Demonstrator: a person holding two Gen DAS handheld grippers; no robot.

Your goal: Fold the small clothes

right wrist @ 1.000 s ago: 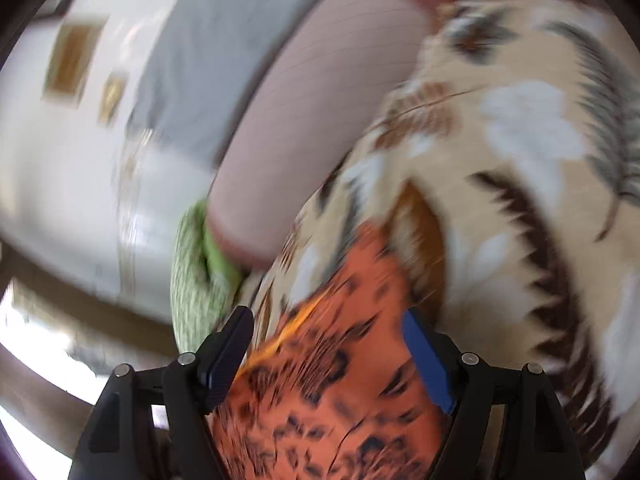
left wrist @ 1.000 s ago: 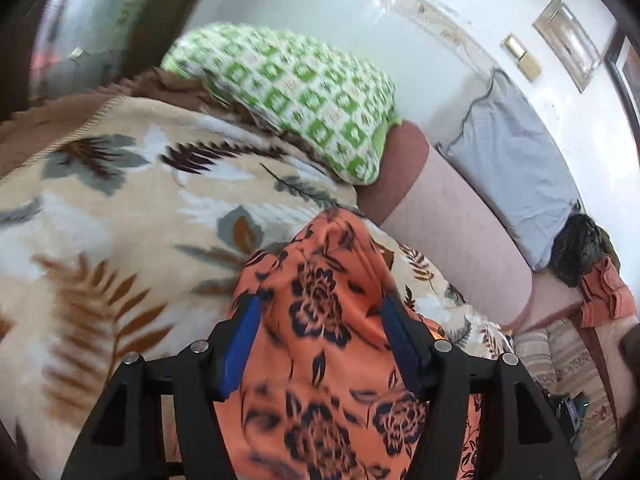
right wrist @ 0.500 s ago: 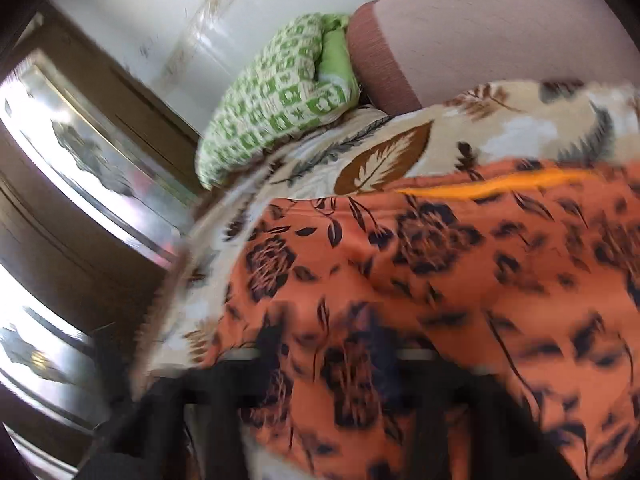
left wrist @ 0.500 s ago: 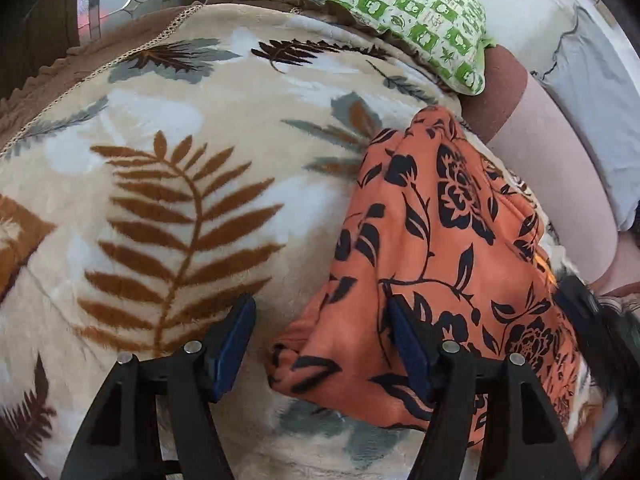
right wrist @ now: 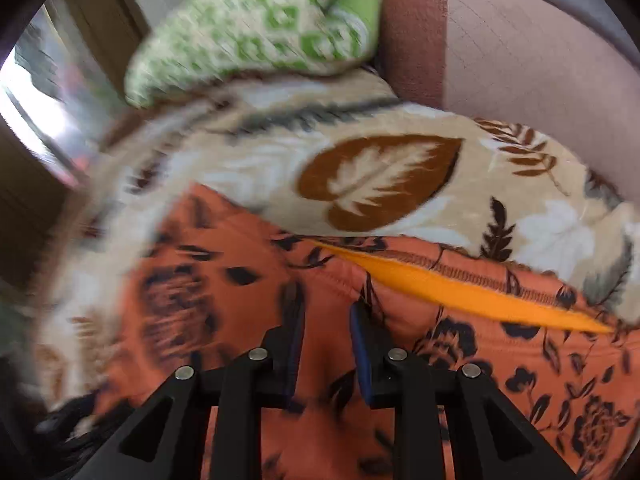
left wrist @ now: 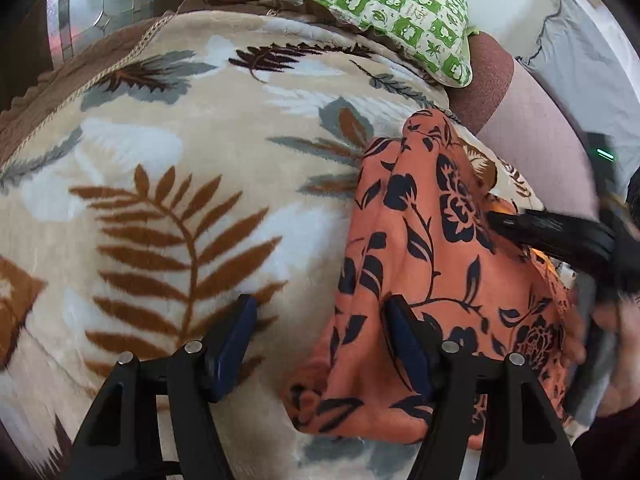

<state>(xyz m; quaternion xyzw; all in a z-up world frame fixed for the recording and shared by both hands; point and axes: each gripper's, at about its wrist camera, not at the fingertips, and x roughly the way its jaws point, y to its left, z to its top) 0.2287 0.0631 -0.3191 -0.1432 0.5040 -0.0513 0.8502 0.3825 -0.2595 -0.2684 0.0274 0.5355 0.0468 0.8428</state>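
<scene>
My left gripper [left wrist: 320, 344] stands open over the orange floral garment [left wrist: 424, 280] at lower right on the leaf-print blanket [left wrist: 180, 160] — soft, light, floppy. My right gripper [right wrist: 326, 320] has just been closing, cloth bunched between its narrowed jaws — I'd take the hem.

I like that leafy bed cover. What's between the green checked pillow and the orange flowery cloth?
Only the beige leaf-print blanket lies between the green checked pillow and the orange flowered garment, seen in both wrist views.

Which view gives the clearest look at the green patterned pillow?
The left wrist view: the pillow is sharp there, its green-and-white squares readable, lying at the blanket's far edge. The right wrist view also shows the pillow, but smeared by motion blur.
</scene>
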